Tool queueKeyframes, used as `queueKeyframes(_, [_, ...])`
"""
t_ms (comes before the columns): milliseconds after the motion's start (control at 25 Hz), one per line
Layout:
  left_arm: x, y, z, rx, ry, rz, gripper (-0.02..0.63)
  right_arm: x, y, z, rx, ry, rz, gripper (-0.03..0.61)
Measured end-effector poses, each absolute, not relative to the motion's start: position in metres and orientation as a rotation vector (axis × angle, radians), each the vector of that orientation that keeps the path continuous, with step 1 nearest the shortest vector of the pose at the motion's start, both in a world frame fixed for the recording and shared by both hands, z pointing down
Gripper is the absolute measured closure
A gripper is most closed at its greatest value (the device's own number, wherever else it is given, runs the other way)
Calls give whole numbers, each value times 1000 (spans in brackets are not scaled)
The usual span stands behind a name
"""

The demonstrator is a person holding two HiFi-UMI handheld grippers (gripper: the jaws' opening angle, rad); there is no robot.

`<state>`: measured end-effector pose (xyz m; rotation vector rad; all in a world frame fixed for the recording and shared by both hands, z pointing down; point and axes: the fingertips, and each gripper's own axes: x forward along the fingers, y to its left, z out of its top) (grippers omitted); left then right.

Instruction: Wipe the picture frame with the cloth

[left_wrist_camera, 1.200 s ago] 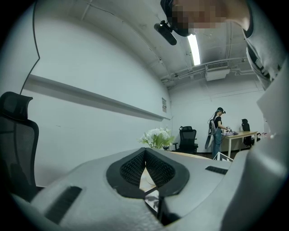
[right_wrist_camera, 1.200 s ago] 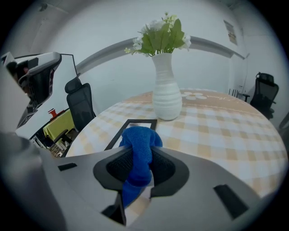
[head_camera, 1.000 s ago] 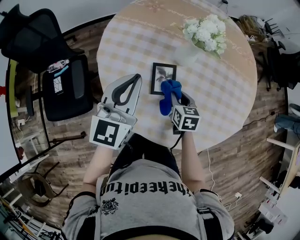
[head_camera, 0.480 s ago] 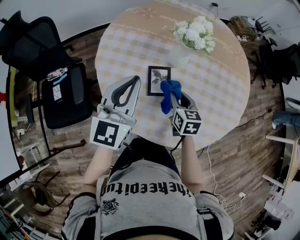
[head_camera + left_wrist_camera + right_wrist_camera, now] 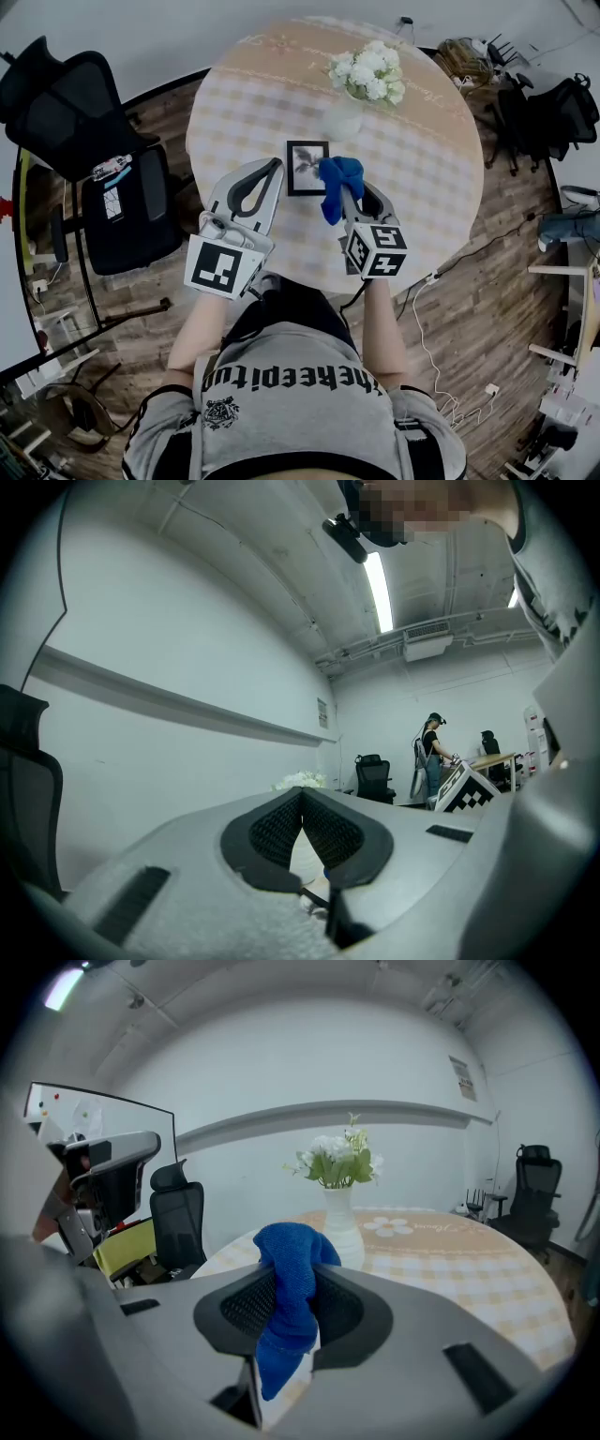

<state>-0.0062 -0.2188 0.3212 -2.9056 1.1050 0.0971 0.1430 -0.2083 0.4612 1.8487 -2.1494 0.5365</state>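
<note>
A small black picture frame (image 5: 306,167) lies flat on the round checked table (image 5: 422,178), just ahead of both grippers. My right gripper (image 5: 345,184) is shut on a blue cloth (image 5: 336,186), which bunches above the jaws and hangs below them (image 5: 289,1312); it hovers at the frame's right edge. My left gripper (image 5: 269,171) is shut with nothing between its jaws, its tip just left of the frame. In the left gripper view the jaws (image 5: 302,799) meet at their tips and point out level over the table.
A white vase of white flowers (image 5: 361,80) stands on the table behind the frame, also in the right gripper view (image 5: 339,1213). Black office chairs (image 5: 89,141) stand left of the table. More chairs and cables sit at the right. A person stands far off across the room (image 5: 431,752).
The head view has shifted, so the table and frame sit further left and higher. Both grippers keep about the same place beside the frame, the cloth still gripped.
</note>
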Motion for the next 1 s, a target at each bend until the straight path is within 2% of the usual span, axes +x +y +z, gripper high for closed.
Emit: queueKeyframes(1000, [-23,-164,300,-2869,961,151,597,102,-154,378,1972,-2271,291,474])
